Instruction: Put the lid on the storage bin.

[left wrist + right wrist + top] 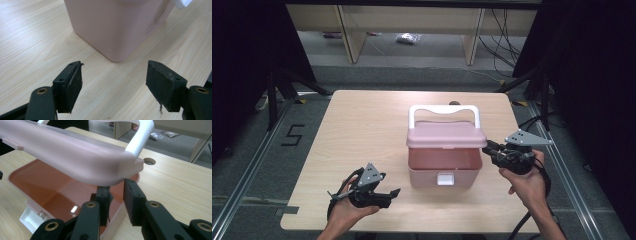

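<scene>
Jaws of the right gripper [116, 195] sit close together under the pink lid's [446, 135] corner, likely propping it up over the open pink box [445, 170] mid-table. Left gripper [113, 85] waits nearby, jaws spread, holding nothing.

Pink box [444, 172], white handle [444, 110]

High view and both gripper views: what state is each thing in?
Pink box: on the table, open, looks empty.
Lid: raised.
White handle: upright.
White latch: undone.
Left gripper: open, holding nothing.
Right gripper: under the lid's corner, jaws slightly apart.
</scene>
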Demonstrator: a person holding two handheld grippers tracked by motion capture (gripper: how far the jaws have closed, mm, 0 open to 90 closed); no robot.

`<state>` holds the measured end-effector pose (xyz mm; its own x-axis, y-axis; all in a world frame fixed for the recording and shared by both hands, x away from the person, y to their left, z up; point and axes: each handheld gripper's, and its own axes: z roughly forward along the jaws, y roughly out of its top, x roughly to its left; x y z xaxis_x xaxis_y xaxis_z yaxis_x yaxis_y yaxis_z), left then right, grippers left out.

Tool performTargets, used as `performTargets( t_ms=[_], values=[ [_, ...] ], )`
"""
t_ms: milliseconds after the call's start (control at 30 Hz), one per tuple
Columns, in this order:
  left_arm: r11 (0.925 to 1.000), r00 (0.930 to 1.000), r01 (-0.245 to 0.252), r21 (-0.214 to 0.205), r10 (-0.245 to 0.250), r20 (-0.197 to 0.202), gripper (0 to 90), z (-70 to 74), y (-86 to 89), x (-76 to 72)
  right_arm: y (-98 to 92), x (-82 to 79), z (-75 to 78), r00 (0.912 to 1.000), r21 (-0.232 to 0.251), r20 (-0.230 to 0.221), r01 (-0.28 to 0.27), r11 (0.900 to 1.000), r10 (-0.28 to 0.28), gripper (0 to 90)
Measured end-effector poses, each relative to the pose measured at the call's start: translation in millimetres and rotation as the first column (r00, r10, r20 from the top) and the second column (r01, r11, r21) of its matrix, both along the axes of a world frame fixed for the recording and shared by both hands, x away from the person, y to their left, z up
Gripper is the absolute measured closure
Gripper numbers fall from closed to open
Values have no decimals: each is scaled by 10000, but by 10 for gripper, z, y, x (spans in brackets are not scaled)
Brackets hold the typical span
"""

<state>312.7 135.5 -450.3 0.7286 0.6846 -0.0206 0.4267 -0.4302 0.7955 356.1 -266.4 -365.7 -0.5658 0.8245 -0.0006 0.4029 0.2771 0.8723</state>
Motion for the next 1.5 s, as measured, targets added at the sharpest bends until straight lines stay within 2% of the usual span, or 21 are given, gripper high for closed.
performTargets(
  t_ms=[200,300,433,533,567,633,700,733,800,867,1033,1067,1100,1167,1200,1233,1267,1400,1433,1467,1500],
  values=[
    [10000,10000,-4,29,4,25,281,-35,-3,-34,-3,-29,-36,9999,124,114,41,9999,-42,748],
    [10000,10000,58,-36,-58,8,277,-38,2,-46,-10,-59,-51,9998,199,-176,27,9998,-24,747],
    [10000,10000,32,21,-32,-38,273,-43,0,-71,-23,-67,-84,9999,103,-92,-109,9999,110,744],
    [10000,10000,69,44,-69,21,270,-56,-4,-78,-14,-82,-120,9997,436,-233,-38,9990,48,744],
    [10000,10000,50,-37,-50,20,270,-62,-10,-83,-38,-78,-121,9998,226,-152,-154,9996,157,744],
    [10000,10000,51,-10,-51,23,269,-60,-8,-91,-35,-97,-127,9995,302,-269,-157,9994,165,744],
    [10000,10000,65,44,-65,58,268,-62,-2,-97,-33,-102,-142,9997,234,-98,-239,9994,241,744],
    [10000,10000,57,33,-58,23,267,-61,-2,-109,-20,-124,-142,9991,338,-364,-188,9993,200,743],
    [9999,9999,105,18,-105,-7,267,-66,3,-121,-28,-120,-152,9994,230,-162,-305,9993,308,741],
    [9999,9999,145,48,-145,10,266,-74,13,-132,-14,-143,-165,9989,486,-352,-278,9984,295,738],
    [10000,9999,94,33,-94,-76,264,-93,22,-152,-36,-198,-185,9984,474,-427,-349,9983,369,732],
    [10000,9999,92,29,-91,-66,264,-93,23,-154,-39,-218,-186,9974,565,-615,-338,9978,373,732],
    [9999,9999,105,41,-104,-57,264,-92,25,-154,-59,-213,-202,9983,374,-346,-447,9983,460,731],
    [10000,10000,55,-10,-55,-47,263,-100,24,-163,-46,-245,-220,9977,747,-520,-395,9964,434,729],
    [10000,10000,53,6,-53,-63,263,-99,24,-167,-66,-248,-219,9978,539,-432,-481,9974,505,727],
    [10000,10000,64,41,-64,-57,262,-100,27,-167,-48,-271,-229,9971,839,-610,-401,9957,453,723],
    [9997,9999,133,212,-134,25,261,-99,39,-158,-68,-267,-232,9974,610,-447,-546,9966,574,714],
    [10000,10000,38,8,-38,-89,256,-125,37,-180,-77,-313,-267,9971,659,-509,-541,9964,575,700],
    [10000,9999,13,6,-13,-103,255,-134,39,-184,-73,-338,-271,9958,741,-752,-458,9962,514,694],
    [9999,9999,92,73,-91,-104,252,-142,44,-186,-80,-326,-291,9959,770,-562,-662,9948,706,684],
    [9999,9997,95,59,-94,-205,249,-151,41,-192,-67,-353,-299,9936,1074,-900,-583,9925,681,681]
  ],
)
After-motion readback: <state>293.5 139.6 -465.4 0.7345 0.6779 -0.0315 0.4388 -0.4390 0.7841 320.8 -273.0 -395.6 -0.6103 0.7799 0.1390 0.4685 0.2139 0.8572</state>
